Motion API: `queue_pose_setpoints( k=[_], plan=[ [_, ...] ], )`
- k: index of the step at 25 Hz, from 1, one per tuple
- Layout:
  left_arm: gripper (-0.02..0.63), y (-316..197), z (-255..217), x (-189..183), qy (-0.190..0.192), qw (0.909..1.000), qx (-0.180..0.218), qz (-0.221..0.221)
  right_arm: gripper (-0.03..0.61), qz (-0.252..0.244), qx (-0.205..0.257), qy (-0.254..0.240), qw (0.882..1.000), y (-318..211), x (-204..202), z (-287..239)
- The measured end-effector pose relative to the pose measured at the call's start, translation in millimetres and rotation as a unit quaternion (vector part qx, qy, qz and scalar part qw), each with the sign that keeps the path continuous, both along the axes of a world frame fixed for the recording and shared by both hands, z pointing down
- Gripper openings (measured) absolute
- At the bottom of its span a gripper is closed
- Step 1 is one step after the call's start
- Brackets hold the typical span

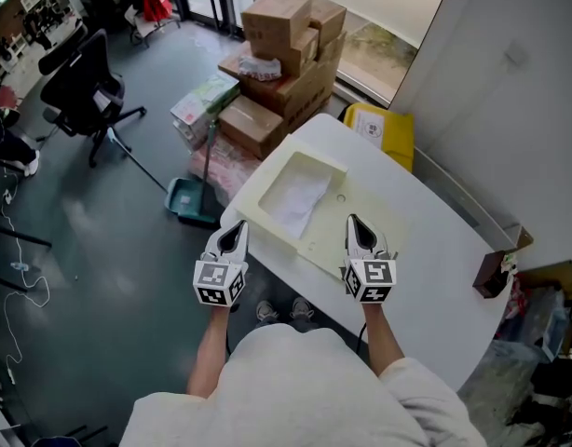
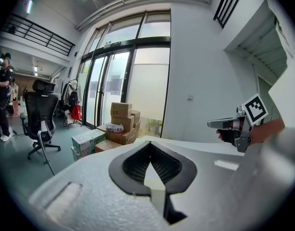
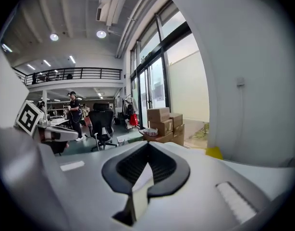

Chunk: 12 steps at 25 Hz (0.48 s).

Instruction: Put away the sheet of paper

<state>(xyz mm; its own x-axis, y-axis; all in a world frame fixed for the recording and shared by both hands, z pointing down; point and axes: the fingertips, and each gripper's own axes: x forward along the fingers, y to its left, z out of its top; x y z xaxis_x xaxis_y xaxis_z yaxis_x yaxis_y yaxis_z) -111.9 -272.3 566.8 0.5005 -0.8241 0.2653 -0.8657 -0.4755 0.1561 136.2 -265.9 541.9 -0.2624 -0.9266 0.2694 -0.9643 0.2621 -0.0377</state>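
Grey floor fills the left of the head view, with a black office chair (image 1: 81,87) at the upper left and a green dustpan (image 1: 186,200) lower down, nearer the middle. Brown cardboard boxes (image 1: 286,54) are piled at the top middle. A white table (image 1: 435,240) runs from the middle to the lower right. The left gripper (image 1: 238,226) is by the table's lower left edge. Its jaws are pressed together with nothing in them. A cream tray (image 1: 328,231) sits on the left part of the table, and the sheet of paper (image 1: 300,198) lies inside it. The right gripper (image 1: 353,222) is over the table, at the tray's right side. Its jaws are together too and hold nothing. A yellow thing (image 1: 384,128) shows past the table's top edge. A small brown thing (image 1: 491,273) sits at the table's right edge.
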Motion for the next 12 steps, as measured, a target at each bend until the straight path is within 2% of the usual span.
queue_pose_setpoints(
  k=[12],
  plan=[
    [0.003,13,-4,-20,0.006,0.9996,0.007,-0.027,0.001,-0.004,0.013,-0.008,1.000,18,-15,-5]
  ],
)
